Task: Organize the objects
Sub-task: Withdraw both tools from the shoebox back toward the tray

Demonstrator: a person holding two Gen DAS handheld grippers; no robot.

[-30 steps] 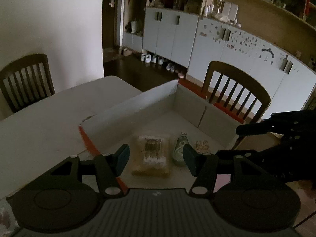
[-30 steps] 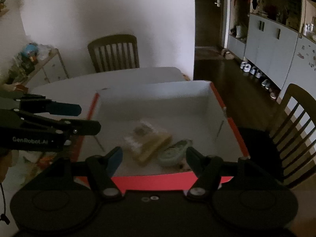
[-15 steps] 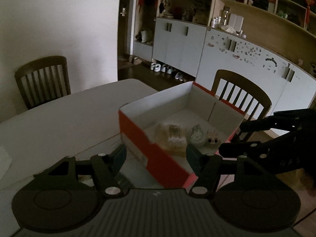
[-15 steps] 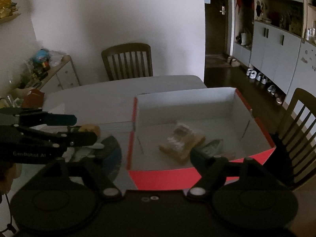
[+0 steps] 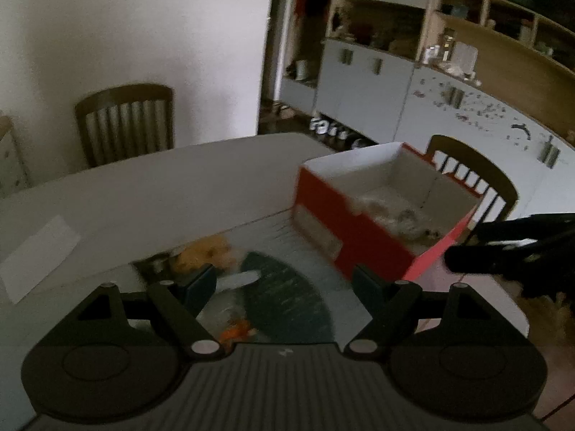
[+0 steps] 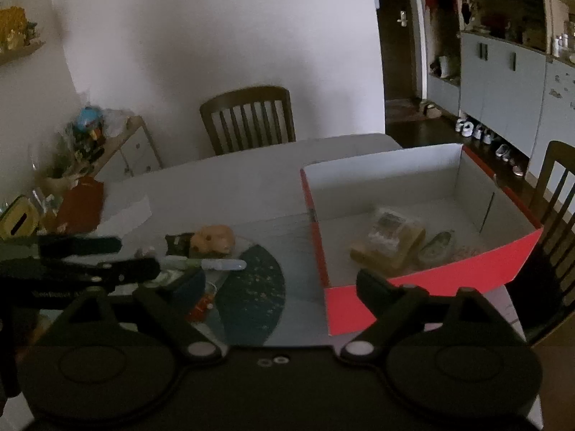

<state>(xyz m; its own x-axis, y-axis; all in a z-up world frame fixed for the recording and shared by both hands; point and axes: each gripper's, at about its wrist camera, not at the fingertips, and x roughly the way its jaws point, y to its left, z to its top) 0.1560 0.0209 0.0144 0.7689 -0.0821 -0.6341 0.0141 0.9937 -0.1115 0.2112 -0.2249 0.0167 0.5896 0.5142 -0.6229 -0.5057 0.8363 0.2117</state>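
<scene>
Left gripper (image 5: 284, 280): jaws apart and opening, nothing between them. Right gripper (image 6: 280, 280): same, apart and opening, empty.

Nearest, under both grippers: dark fan-shaped mat (image 6: 251, 287) on the table (image 6: 233, 186), with loose items crowded on its left side: a small orange piece (image 6: 203, 305), a white pen-like stick (image 6: 219, 264), a tan plush-like lump (image 6: 214, 239) touching a small dark packet (image 6: 179, 242). Left view is motion-blurred here; these read as smears.

Right of the mat: red box (image 6: 424, 287), open top, white inside, near corner close to the table's front-right edge. Inside, by the near wall: clear wrapped pack (image 6: 391, 242), and just beside it a pale green bottle (image 6: 436, 244) lying flat. Small bits next to the bottle are too small to identify.

Open surface: far half of the table is bare apart from a white paper sheet (image 6: 125, 213) at left.

Beyond: chair (image 6: 248, 118) at the far edge, second chair (image 6: 559, 194) cut off at right. Cluttered side cabinet (image 6: 118, 151) at left is too dim to make out.
</scene>
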